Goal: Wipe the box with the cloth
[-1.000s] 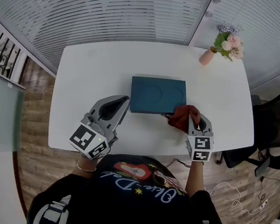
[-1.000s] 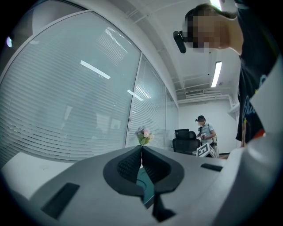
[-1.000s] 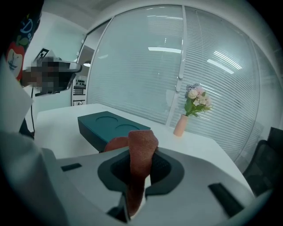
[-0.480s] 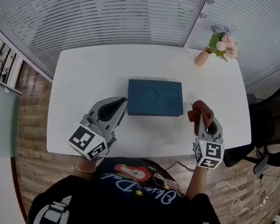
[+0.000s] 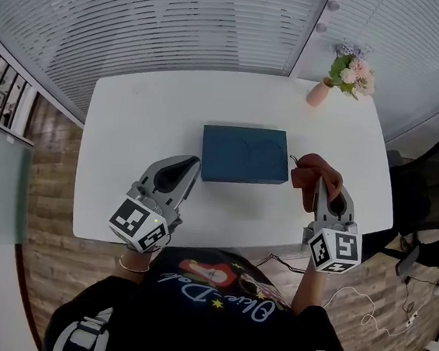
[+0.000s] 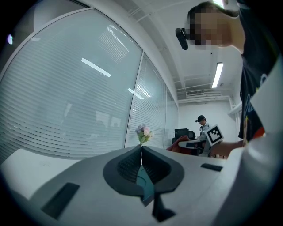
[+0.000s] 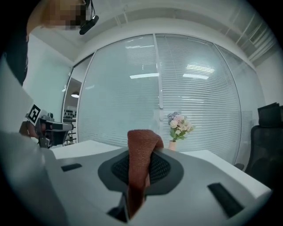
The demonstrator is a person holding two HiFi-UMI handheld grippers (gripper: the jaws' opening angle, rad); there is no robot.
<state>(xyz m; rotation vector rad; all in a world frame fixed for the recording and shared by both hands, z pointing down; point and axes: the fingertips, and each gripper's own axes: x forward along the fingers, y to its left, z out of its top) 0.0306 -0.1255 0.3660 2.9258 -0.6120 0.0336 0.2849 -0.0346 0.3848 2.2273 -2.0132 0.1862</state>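
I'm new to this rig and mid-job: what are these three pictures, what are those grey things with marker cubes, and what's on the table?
There is no robot: a person holds a two-jaw tool in each hand. The top-down picture comes from a camera on the person's head; the other two look along each tool's jaws. The left tool is shut and empty, above the white table. The right tool is shut on the red cloth, just right of the blue box. A vase of flowers stands far right.
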